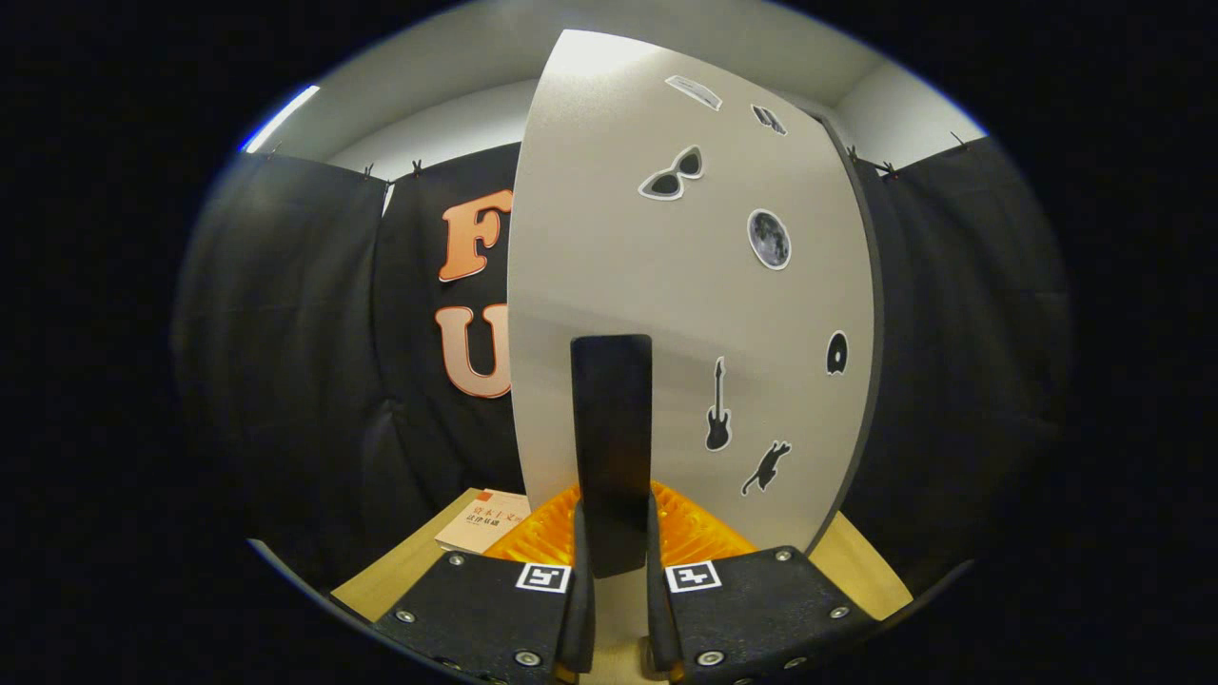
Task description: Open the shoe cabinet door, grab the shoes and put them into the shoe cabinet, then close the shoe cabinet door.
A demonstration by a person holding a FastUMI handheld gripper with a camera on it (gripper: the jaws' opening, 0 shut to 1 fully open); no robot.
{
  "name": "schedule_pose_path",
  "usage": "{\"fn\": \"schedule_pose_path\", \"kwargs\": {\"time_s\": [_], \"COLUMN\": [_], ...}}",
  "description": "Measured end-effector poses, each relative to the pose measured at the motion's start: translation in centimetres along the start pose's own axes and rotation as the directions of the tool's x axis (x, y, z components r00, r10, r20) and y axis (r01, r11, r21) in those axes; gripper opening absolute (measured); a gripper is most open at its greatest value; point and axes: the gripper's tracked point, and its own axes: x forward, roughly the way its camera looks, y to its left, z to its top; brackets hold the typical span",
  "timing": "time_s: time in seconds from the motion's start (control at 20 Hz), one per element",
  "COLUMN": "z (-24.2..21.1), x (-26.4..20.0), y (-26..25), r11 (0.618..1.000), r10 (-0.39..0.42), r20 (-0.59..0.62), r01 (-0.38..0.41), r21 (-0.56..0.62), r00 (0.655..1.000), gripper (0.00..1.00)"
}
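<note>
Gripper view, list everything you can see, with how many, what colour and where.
cabinet door: one, pale grey, upright just beyond the fingers.
door handle: one, black, upright on the door, its lower end between the fingers.
stickers: seven, mostly black and white, spread across the door beside the handle.
book: one, white and orange, flat on the table beside the door.
table: one, light wood, under everything.
gripper: one, fingers closed on the door handle.

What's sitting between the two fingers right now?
In the gripper view, the cabinet door's dark upright handle stands between the gripper fingers, which press on it from both sides.
</note>
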Motion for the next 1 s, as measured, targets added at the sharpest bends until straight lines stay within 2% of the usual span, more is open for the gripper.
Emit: {"fn": "schedule_pose_path", "kwargs": {"time_s": [0.4,1.0], "z": [0.3,-1.3], "x": [-3.9,-7.9], "y": [-3.5,-14.1], "r11": [0.998,0.992], "r10": [0.008,-0.015], "r20": [0.031,0.043], "r01": [-0.010,0.009], "r21": [0.055,0.129], "r00": [0.999,0.999], "gripper": [0.22,0.21]}}
